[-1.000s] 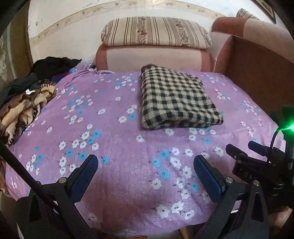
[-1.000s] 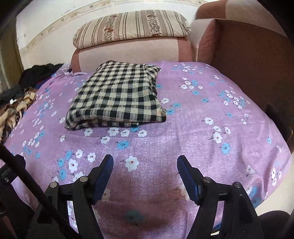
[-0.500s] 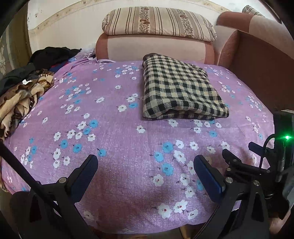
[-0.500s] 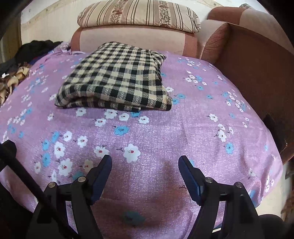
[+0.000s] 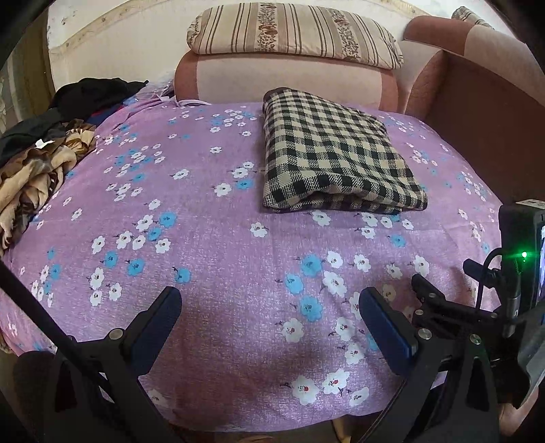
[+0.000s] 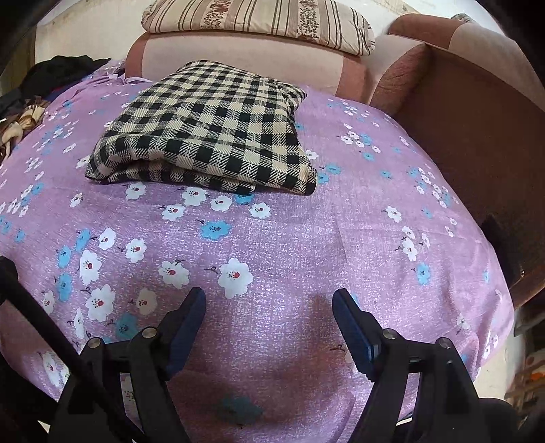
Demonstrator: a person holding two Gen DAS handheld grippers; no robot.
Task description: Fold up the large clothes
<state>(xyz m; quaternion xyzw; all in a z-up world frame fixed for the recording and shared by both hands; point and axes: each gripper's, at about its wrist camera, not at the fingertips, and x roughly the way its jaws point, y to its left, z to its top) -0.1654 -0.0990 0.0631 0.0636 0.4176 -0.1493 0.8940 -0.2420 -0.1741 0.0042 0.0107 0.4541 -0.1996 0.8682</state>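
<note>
Left wrist view
Left gripper (image 5: 269,300): jaws stand wide apart with nothing between them, hovering over the near part of the purple flowered bedsheet (image 5: 211,245).
Checked cloth (image 5: 333,156): folded into a thick rectangle, lying flat on the sheet toward the far right, well apart from the blue pads (image 5: 385,323); its folded edge faces the camera.
Clothes pile (image 5: 37,160): brown, tan and black garments heaped loosely at the left edge of the sheet.
Striped cushion (image 5: 293,32): rests on top of the pink sofa back (image 5: 282,78) behind the sheet.
Right gripper (image 5: 442,303): part of its black frame shows at the lower right, with a small green light beside it.

Right wrist view
Right gripper (image 6: 269,306): jaws apart and empty, above bare sheet (image 6: 306,238) near the front edge.
Checked cloth (image 6: 211,126): lies left of centre, beyond the fingers (image 6: 185,322) and not touching them; layered folds show along its near edge.
Striped cushion (image 6: 259,20): on the sofa back behind the cloth.
Brown armrest (image 6: 477,119): runs along the right side of the sheet.
</note>
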